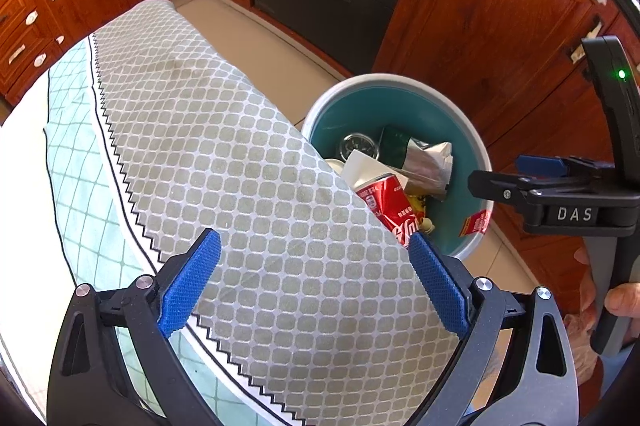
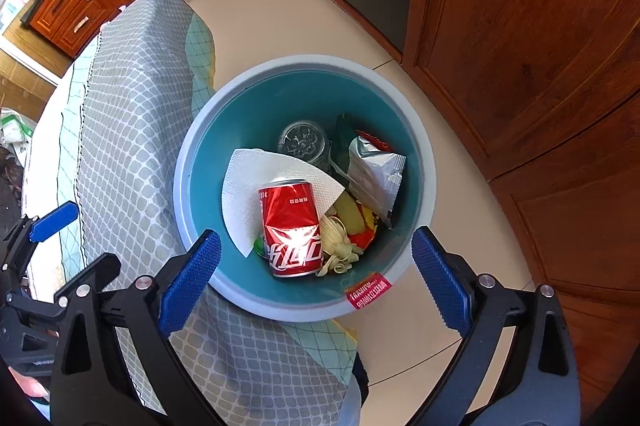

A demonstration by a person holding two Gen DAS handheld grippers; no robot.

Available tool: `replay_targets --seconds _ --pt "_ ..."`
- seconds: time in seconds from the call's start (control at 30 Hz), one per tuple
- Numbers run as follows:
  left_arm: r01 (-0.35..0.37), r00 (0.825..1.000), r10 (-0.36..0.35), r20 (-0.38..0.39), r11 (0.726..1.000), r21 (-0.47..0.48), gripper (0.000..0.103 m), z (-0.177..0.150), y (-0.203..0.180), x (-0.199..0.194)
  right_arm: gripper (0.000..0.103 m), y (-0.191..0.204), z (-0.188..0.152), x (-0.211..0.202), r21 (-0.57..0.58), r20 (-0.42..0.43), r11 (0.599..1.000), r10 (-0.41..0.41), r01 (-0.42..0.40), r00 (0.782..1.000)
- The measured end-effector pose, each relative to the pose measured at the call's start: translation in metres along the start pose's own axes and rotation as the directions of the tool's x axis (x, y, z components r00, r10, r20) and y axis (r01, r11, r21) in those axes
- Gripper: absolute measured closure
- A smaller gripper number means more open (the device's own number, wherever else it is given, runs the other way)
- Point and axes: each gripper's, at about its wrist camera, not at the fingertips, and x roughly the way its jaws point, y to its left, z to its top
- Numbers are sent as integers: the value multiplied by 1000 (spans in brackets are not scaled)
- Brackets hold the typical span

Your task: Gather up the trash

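The right tool (image 2: 316, 278) is hanging over the teal trash bin (image 2: 200, 162), its blue pads spread wide with nothing between them, pointing steeply down into the bin's mouth. Inside the bin a red Coca-Cola can (image 2: 292, 226) is lying on top of the heap, showing large white Chinese lettering on its side and a small line of white print near its upper end that is too small to read. The can is resting partly on a white paper napkin (image 2: 248, 186), and beside it a silver and green snack bag (image 2: 372, 162) is lying crumpled; the print on that bag cannot be made out. A round metal lid (image 2: 302, 140) is sitting deeper in the bin, and yellowish peel scraps (image 2: 338, 246) are touching the can's lower end. A red sticker (image 2: 368, 292) on the bin's near rim is carrying white characters, upside down in the right wrist view and not legible. The bin is standing on the pale tiled floor (image 2: 420, 358), just beside the counter draped in a grey and mint lattice-pattern cloth (image 1: 248, 154). The left tool (image 1: 316, 278) is hovering over that cloth with its pads also spread and empty. In the left wrist view the right tool's black body is showing the white letters "DAS" (image 1: 575, 214) and a small green light (image 1: 621, 74), with a person's fingers (image 1: 622, 300) wrapped on its handle.
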Motion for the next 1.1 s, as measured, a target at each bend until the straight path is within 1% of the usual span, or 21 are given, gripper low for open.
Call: replay_targets --seconds 0.03,0.07,0.2,0.27,0.4,0.5,0.63,0.77,0.9,1.1 --pt "-2 1000 2 -3 1000 -4 8 -1 1 -3 10 0 -2 -3 -7 6 1000 -7 7 1000" --pt "-6 1000 6 -4 1000 -1 8 -3 1 -6 7 1 -4 -6 -16 11 1000 -16 17 1000" --pt "-34 999 34 3 999 17 8 -11 -2 -22 7 10 -18 -22 -70 40 995 -73 76 997" --pt "-40 999 40 6 999 3 7 -18 0 -32 7 16 -28 -34 -94 65 990 -100 105 993" --pt "-66 997 67 31 997 -26 4 -31 3 -50 7 27 -49 -66 -117 157 974 -172 192 972" --pt "-85 995 87 41 996 -40 4 -39 6 -57 7 31 -65 -79 -111 183 969 -200 222 963" --pt "-91 994 95 59 994 -62 4 -54 7 -68 7 32 -85 -90 -98 196 972 -193 215 961" --pt "-94 992 99 79 993 -65 4 -69 6 -79 7 35 -105 -100 -74 216 977 -180 200 960" --pt "-96 989 102 102 993 -69 4 -80 5 -88 7 42 -122 -111 -61 261 977 -181 204 948" --pt "-93 987 103 123 993 -79 4 -97 4 -100 7 47 -135 -114 -55 270 982 -161 182 949"
